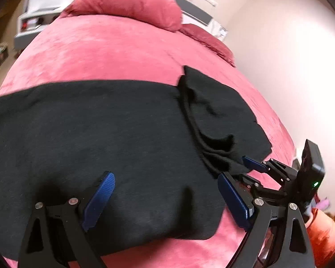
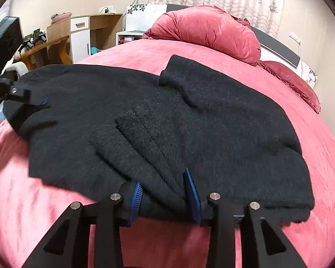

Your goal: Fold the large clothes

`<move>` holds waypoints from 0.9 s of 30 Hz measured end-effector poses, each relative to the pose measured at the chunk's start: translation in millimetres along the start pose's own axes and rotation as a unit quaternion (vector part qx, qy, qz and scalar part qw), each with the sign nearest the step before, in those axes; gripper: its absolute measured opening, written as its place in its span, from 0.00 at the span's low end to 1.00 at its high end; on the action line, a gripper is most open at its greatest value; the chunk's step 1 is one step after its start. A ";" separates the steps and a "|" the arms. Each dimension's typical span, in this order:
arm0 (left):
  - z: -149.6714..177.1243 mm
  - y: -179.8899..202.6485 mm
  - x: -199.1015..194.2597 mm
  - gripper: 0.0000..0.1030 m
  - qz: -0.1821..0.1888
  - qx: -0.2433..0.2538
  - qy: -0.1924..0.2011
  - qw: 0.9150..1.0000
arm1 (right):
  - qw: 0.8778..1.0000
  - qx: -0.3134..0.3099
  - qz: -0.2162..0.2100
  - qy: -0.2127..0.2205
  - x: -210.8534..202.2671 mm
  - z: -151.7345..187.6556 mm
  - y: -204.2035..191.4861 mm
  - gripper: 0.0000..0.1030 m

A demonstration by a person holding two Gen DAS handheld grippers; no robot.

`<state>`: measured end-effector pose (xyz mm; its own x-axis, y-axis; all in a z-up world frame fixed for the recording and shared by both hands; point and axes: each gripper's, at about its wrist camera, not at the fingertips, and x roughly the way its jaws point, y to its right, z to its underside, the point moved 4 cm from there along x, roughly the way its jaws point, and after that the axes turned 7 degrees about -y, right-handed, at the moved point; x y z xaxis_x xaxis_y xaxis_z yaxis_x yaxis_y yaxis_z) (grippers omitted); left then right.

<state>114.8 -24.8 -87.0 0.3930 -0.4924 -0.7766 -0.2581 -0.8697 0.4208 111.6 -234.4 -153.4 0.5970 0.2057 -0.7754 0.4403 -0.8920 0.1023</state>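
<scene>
A large black knit sweater (image 2: 189, 116) lies spread on the pink bed (image 2: 55, 201), with a sleeve folded across its front. It also shows in the left wrist view (image 1: 100, 134). My left gripper (image 1: 165, 201) is open over the sweater's near edge, its blue pads wide apart. My right gripper (image 2: 165, 194) has its blue pads around the bunched end of the folded sleeve (image 2: 149, 156). The right gripper also shows in the left wrist view (image 1: 239, 172), at the sweater's right end. The left gripper shows in the right wrist view (image 2: 26, 102), at the sweater's far left.
A rolled pink duvet (image 2: 207, 31) and a red pillow (image 2: 290, 78) lie at the head of the bed. A wooden desk (image 2: 87, 33) and a white nightstand (image 2: 131, 35) stand beyond the bed. A wall (image 1: 290, 55) runs along the bed's right side.
</scene>
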 end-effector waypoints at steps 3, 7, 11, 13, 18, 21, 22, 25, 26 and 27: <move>-11.2 21.4 7.2 0.91 0.009 0.021 0.002 1.000 | 0.994 0.091 -0.060 0.004 -13.7 16.2 14.7 0.39; -32.6 55.7 22.9 0.91 0.026 0.041 0.008 0.999 | 0.938 0.327 -0.099 0.053 -40.5 58.4 81.3 0.41; -52.2 85.2 60.9 0.91 -0.013 0.072 -0.018 0.997 | 0.837 0.532 -0.093 0.084 -48.6 115.4 159.5 0.42; -54.8 91.8 87.7 0.90 -0.023 0.069 -0.061 0.995 | 0.785 0.603 -0.111 0.090 -44.0 132.5 185.9 0.44; -39.8 108.2 114.6 0.35 -0.077 0.123 -0.078 0.986 | 0.684 0.702 -0.179 0.085 -14.7 147.7 220.0 0.34; -32.9 114.0 98.0 0.23 -0.053 0.122 -0.079 0.988 | 0.715 0.671 -0.191 0.037 -2.3 131.4 224.2 0.01; -29.2 116.7 83.2 0.22 -0.032 0.119 -0.071 0.990 | 0.735 0.650 -0.189 0.045 -8.3 121.8 225.8 0.00; -14.8 119.5 63.8 0.22 -0.034 0.134 -0.058 0.989 | 0.780 0.610 -0.117 0.073 -37.5 114.6 229.3 0.00; -10.6 118.4 66.3 0.24 -0.046 0.141 -0.059 0.987 | 0.794 0.601 -0.069 0.058 -40.9 119.8 230.8 0.00; -6.9 116.1 72.2 0.29 -0.063 0.150 -0.064 0.985 | 0.804 0.593 -0.025 0.028 -39.9 125.1 232.0 0.01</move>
<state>119.3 -161.5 -90.9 0.3288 -0.3564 -0.8746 -0.4713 -0.8644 0.1750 106.1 -499.9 -176.7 0.6415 0.2426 -0.7277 -0.4646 -0.6320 -0.6202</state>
